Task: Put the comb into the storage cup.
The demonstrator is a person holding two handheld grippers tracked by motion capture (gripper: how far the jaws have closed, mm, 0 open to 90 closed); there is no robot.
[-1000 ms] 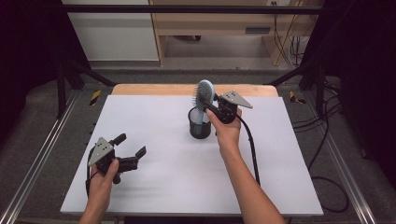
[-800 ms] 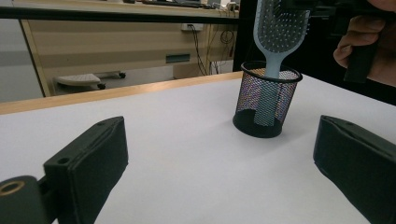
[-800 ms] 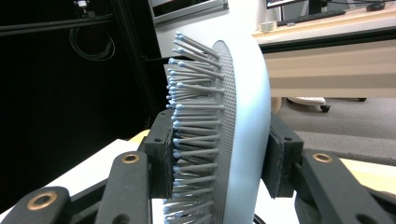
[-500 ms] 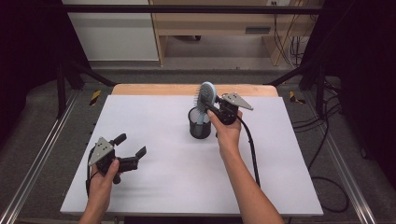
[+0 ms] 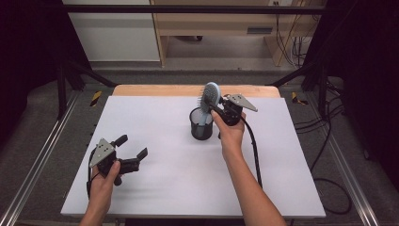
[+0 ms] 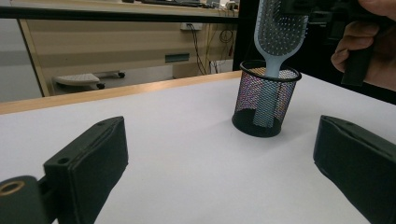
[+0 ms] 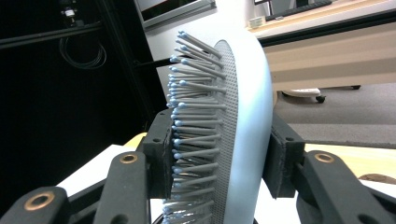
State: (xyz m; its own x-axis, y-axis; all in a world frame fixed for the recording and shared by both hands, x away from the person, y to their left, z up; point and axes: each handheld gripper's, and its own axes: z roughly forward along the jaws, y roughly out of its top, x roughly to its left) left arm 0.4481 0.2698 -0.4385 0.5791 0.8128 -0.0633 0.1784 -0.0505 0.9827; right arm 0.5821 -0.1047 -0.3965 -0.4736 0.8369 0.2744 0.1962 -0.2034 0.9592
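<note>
A light blue hairbrush (image 5: pixel 210 96) stands handle-down in a black mesh cup (image 5: pixel 201 125) at the middle back of the white table (image 5: pixel 179 188). My right gripper (image 5: pixel 216 106) is shut on the brush head, just above the cup's rim. In the right gripper view, both pads (image 7: pixel 159 154) press the brush (image 7: pixel 238 116), one on the bristles, one on its back. My left gripper (image 5: pixel 133 146) rests open and empty at the front left, held by a hand. In the left gripper view, the cup (image 6: pixel 266 100) and brush (image 6: pixel 281 32) stand ahead between the wide-apart jaws.
A wooden strip (image 5: pixel 155 90) runs along the table's far edge. Metal rails (image 5: pixel 37 165) flank both sides, and cables (image 5: pixel 329 183) lie on the floor at the right. The right gripper's cable (image 5: pixel 254 150) trails over the table toward the front.
</note>
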